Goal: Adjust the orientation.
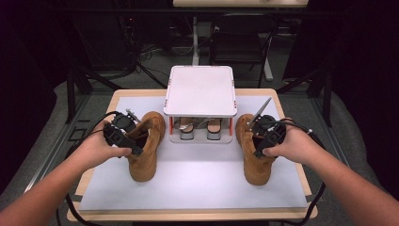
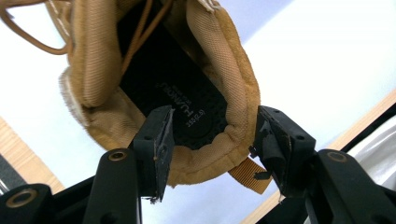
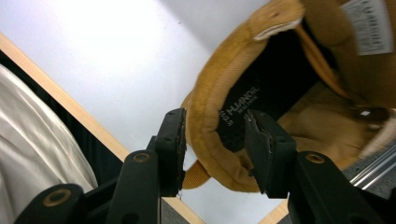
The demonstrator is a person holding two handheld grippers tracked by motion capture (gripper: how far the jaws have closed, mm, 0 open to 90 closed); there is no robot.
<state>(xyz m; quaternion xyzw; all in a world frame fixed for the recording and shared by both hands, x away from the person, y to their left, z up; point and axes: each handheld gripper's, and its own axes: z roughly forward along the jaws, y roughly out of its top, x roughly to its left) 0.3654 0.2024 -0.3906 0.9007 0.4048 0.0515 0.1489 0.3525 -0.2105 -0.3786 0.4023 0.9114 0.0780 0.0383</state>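
Two tan suede boots stand on the white mat (image 1: pixel 188 188), one either side of the small white shoe rack (image 1: pixel 201 92); left boot (image 1: pixel 143 146) beside the left gripper (image 2: pixel 212 149), right boot (image 1: pixel 256 150) at the right gripper (image 3: pixel 215 147). Left jaws part-open, spanning the padded heel collar with the right-hand jaw clear of it, no clamp seen; right jaws astride the collar wall, slack, not pinching. Judgement: collar soft and compressible, sole heavy and stiff; grip the collar deep, near the pull tab (image 2: pixel 250 175), or the boot may swing.
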